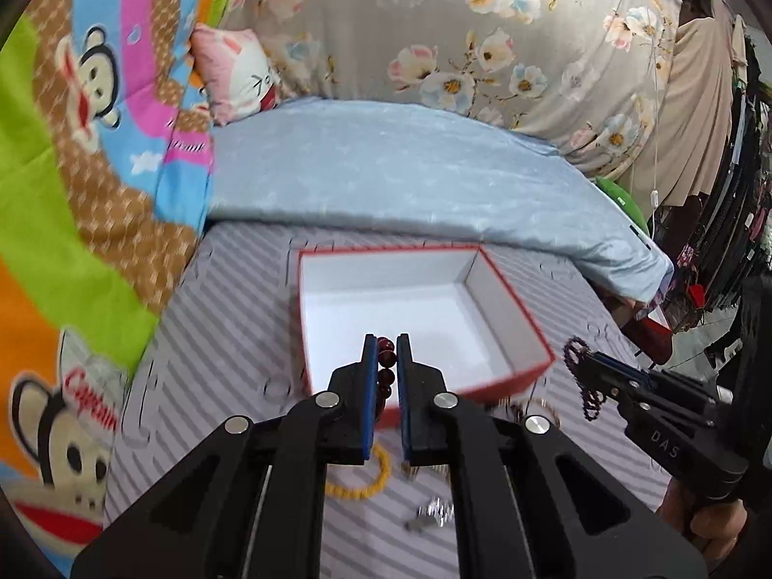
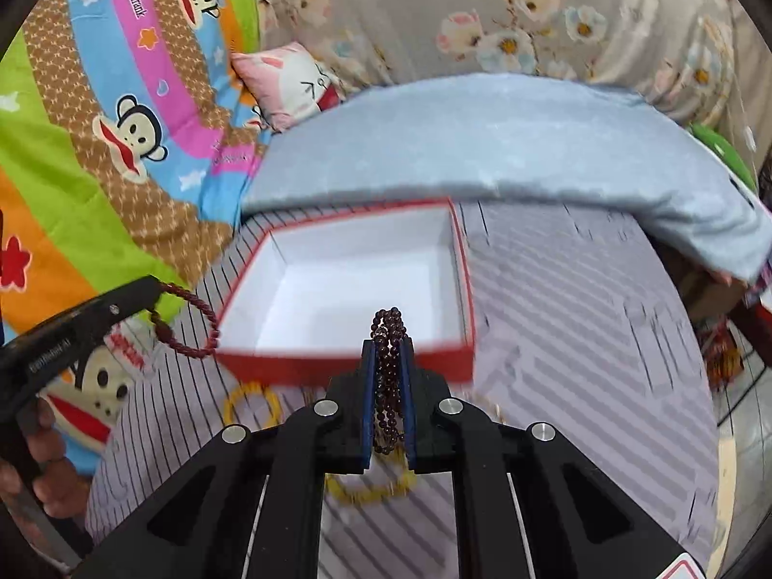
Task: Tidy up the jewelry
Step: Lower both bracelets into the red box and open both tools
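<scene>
So my left gripper [image 1: 386, 366] is pinched tight on a red bead bracelet [image 1: 386, 362] and my right gripper [image 2: 390, 371] is clamped on a dark purple bead strand [image 2: 389, 371], both loops hanging lengthwise along the fingers and poking out past the tips. The open red box [image 1: 511, 284] sits just ahead of and below both sets of tips, looks empty, so I'd say I'm mid-carry. Next is getting the tips over the white floor and letting go; a yellow bracelet [image 2: 251, 405] waits nearer me.
</scene>
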Demonstrator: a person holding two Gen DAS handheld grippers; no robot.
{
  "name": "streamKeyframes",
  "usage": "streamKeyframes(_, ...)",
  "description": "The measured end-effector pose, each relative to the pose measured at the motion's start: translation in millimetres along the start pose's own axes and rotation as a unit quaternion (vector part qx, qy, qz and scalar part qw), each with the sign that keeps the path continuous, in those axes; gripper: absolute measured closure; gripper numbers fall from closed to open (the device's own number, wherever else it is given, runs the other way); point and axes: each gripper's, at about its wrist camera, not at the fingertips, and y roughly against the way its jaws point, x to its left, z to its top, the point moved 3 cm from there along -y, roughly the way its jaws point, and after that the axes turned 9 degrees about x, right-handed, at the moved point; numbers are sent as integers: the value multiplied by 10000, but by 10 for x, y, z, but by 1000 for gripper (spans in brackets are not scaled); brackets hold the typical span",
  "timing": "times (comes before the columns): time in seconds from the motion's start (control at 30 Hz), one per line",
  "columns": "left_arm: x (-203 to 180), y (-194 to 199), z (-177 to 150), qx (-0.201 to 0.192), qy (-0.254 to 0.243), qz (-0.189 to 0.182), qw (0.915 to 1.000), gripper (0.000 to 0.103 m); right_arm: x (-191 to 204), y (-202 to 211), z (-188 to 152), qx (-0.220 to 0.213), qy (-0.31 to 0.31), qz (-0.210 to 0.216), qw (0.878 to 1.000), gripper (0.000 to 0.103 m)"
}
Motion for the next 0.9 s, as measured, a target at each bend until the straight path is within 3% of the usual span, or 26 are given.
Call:
streamKeyframes(0.13,-52,-343,415,-26,-14,-135,9999,95,72,-301,521,-33,136,-93,9999,93)
streamKeyframes(0.27,-38,-770,629,130,-37,-248,9996,95,9,-707,837,87,90,52,9999,89)
streamKeyframes(0.33,27,-929,659,158,79,-134,9998,83,-56,-806,900,132,0,43,9999,84)
streamKeyframes(0.4,71,-964,671,123,100,-27,9999,67,-120,-800,880,89,-58,63,9999,77)
streamKeyframes(0.43,85,-941,656,40,80,25,10000,66,-144,-776,859,50,-62,53,10000,74)
streamKeyframes(0.53,108,-893,592,21,80,120,9999,65,-176,-705,741,-22,-84,33,10000,69)
streamKeyframes(0.7,212,-833,358,178,305,198,9992,65,-217,-631,428,75,-238,191,9995,68)
streamKeyframes(0.9,320,-571,0,148,393,409,9983,64,-117,-437,-15,81,-147,55,9998,67)
